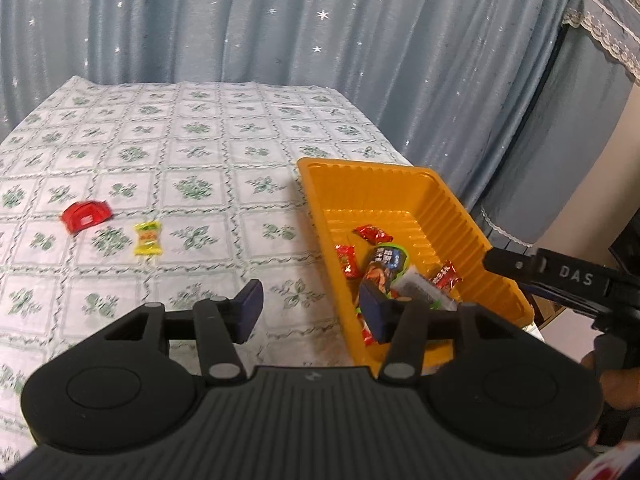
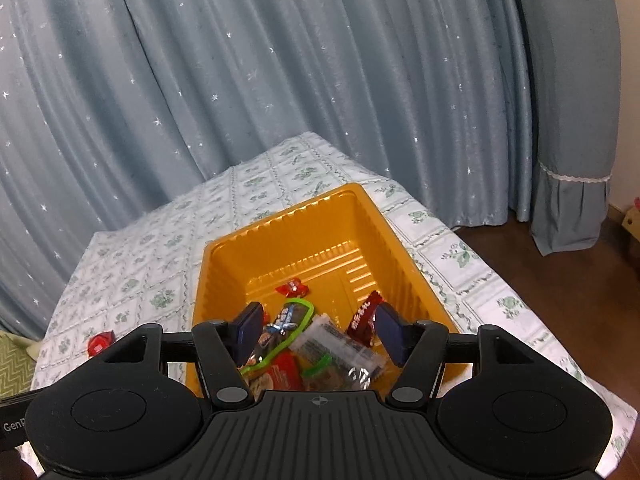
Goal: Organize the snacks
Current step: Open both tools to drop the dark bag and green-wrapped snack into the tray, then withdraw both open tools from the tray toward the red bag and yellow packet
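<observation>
An orange plastic tray [image 1: 456,208] stands at the table's right side and holds several wrapped snacks [image 1: 384,268]. A red snack [image 1: 85,216] and a yellow candy [image 1: 147,238] lie on the tablecloth to the left. My left gripper [image 1: 310,312] is open and empty, hovering over the tray's left wall. My right gripper [image 2: 320,330] is open and empty above the snacks [image 2: 320,344] in the tray [image 2: 288,220]. The red snack [image 2: 100,343] shows at the left in the right wrist view.
The table carries a floral checked cloth [image 1: 192,152]. Blue starred curtains [image 1: 280,20] hang behind it. The other gripper's black body [image 1: 568,280] reaches in at the right. Wooden floor [image 2: 560,256] lies beyond the table's right edge.
</observation>
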The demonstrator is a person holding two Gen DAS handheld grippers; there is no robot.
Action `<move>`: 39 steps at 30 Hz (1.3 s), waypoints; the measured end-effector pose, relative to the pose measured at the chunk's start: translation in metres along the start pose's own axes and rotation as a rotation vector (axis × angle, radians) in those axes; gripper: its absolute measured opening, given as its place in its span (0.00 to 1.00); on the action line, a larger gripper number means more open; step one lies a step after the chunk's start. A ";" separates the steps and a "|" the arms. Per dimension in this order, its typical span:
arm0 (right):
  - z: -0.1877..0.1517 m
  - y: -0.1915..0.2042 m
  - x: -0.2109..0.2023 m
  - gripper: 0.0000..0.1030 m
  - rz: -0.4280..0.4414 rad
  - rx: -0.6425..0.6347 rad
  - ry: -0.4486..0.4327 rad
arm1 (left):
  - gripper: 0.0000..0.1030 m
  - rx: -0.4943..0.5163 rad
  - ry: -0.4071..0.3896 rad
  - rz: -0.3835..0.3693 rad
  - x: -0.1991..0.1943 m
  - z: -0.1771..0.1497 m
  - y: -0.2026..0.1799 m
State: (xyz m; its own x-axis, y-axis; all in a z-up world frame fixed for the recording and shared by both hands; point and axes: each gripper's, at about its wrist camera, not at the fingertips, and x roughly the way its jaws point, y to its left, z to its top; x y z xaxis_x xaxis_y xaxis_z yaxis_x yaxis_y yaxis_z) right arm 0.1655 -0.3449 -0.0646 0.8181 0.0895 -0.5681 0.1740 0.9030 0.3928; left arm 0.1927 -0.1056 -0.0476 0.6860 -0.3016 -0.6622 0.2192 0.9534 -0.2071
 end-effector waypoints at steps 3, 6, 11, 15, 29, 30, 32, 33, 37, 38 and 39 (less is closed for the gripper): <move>-0.006 0.005 -0.014 0.60 -0.008 -0.008 0.007 | 0.52 -0.002 -0.004 0.005 -0.015 -0.006 0.002; -0.014 0.012 -0.031 0.60 -0.009 -0.020 0.009 | 0.57 -0.008 -0.007 0.013 -0.030 -0.011 0.005; -0.030 0.027 -0.056 0.60 -0.010 -0.043 0.018 | 0.65 -0.004 -0.023 0.027 -0.058 -0.020 0.006; -0.043 0.038 -0.074 0.60 -0.007 -0.064 0.027 | 0.69 -0.006 -0.038 0.037 -0.079 -0.027 0.009; -0.070 0.074 -0.108 0.60 0.015 -0.154 0.060 | 0.78 -0.021 -0.090 0.068 -0.135 -0.042 0.022; -0.070 0.076 -0.109 0.60 0.019 -0.158 0.061 | 0.79 -0.022 -0.093 0.071 -0.137 -0.043 0.023; -0.071 0.080 -0.112 0.60 0.025 -0.163 0.059 | 0.80 -0.026 -0.099 0.077 -0.143 -0.044 0.027; -0.072 0.082 -0.113 0.60 0.029 -0.167 0.058 | 0.80 -0.028 -0.100 0.079 -0.144 -0.045 0.028; -0.074 0.088 -0.114 0.60 0.039 -0.175 0.058 | 0.80 -0.035 -0.106 0.092 -0.151 -0.046 0.033; -0.074 0.088 -0.114 0.60 0.041 -0.176 0.059 | 0.80 -0.037 -0.107 0.094 -0.151 -0.046 0.034; -0.073 0.089 -0.114 0.60 0.043 -0.177 0.058 | 0.80 -0.038 -0.107 0.097 -0.151 -0.046 0.035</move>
State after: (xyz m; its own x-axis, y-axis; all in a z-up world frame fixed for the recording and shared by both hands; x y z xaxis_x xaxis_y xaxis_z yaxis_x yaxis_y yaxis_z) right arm 0.0472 -0.2442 -0.0180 0.7886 0.1491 -0.5966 0.0360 0.9573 0.2869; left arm 0.0645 -0.0260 0.0119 0.7731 -0.2051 -0.6002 0.1236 0.9769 -0.1746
